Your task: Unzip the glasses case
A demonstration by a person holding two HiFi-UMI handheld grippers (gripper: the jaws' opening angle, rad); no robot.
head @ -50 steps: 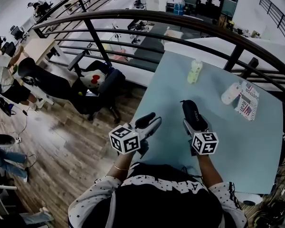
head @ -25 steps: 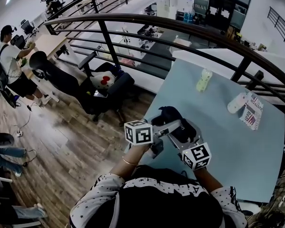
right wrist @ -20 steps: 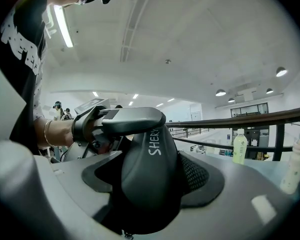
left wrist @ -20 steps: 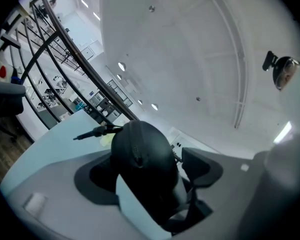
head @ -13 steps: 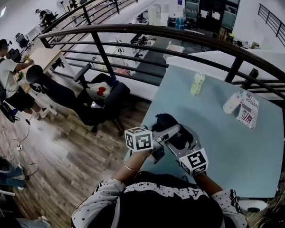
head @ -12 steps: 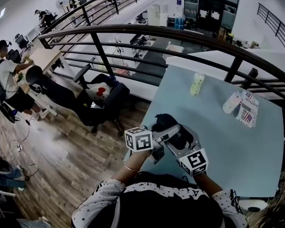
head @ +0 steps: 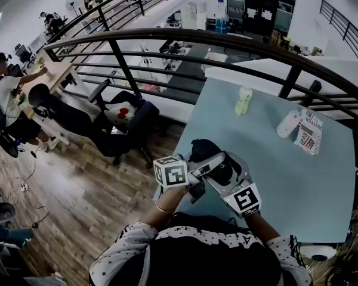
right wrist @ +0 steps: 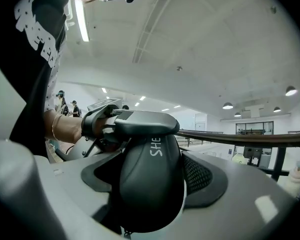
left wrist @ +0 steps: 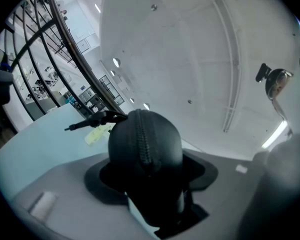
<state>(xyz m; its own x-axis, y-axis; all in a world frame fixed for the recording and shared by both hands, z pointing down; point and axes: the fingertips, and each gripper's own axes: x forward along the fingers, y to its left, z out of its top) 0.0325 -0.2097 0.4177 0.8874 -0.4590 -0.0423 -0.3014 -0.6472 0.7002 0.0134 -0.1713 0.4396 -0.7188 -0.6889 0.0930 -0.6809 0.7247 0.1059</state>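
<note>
Closing in over the last two seconds, the left gripper (head: 204, 167) had joined the right gripper (head: 225, 177) on the glasses case (head: 210, 154), held just above the counter (head: 286, 171) at its near left corner. Both pairs of fingers clamped the case. Its zipper (left wrist: 142, 144) looked still shut, so the unzipping pull seemed next.

place: open-plan office | railing (head: 185, 34) | desk (head: 52, 70) below | swivel chair (head: 138, 113)
</note>
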